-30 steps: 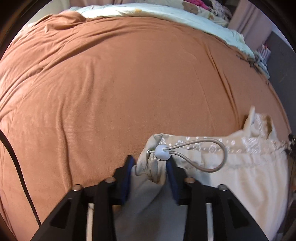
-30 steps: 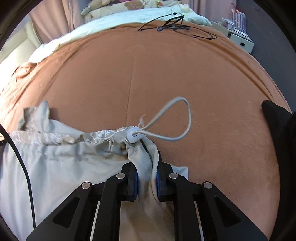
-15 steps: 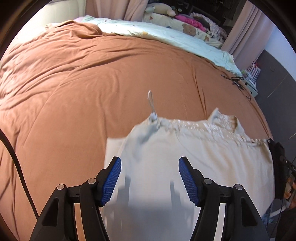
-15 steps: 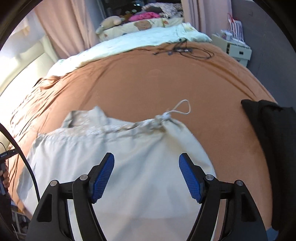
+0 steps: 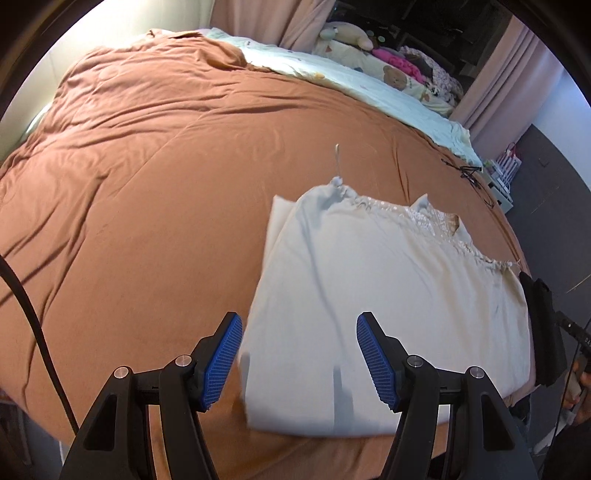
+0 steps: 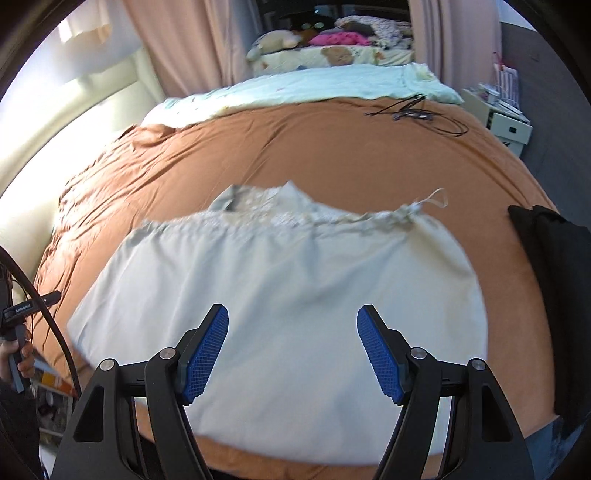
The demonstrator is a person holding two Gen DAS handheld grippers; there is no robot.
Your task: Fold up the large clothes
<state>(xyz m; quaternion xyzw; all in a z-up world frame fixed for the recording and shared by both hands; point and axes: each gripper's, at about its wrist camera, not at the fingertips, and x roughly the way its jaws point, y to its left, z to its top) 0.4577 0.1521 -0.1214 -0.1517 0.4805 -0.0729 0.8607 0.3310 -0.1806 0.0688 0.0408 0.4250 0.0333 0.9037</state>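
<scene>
Above the near edge of a bed, the left gripper (image 5: 299,360), black-armed with ribbed blue pads, hangs with its jaws spread wide and nothing between them. The right gripper (image 6: 291,354), of the same build, is likewise spread and empty. Below both lies the pale cream folded garment with a gathered, lace-patterned drawstring hem (image 5: 373,295) (image 6: 280,288), flat on the rust-brown bedspread (image 5: 147,184) (image 6: 332,147), near the bed's front edge. Its far edge is bunched, and a pale cord loop (image 5: 337,157) (image 6: 436,197) sticks out from each end of the gather, one seen in each view.

No containers hold anything on the bed itself; only the right wrist view shows a white cardboard box (image 6: 511,127) beside the bed at far right, its contents too small to make out.

A folded black cloth (image 5: 543,325) (image 6: 550,280) lies just beside the garment's right end. Tangled black cables (image 6: 413,110) on the spread show clearly from the right wrist. A pale mint-green blanket (image 5: 351,81) (image 6: 295,86) lies beyond the spread, stuffed toys (image 5: 345,35) behind it.
</scene>
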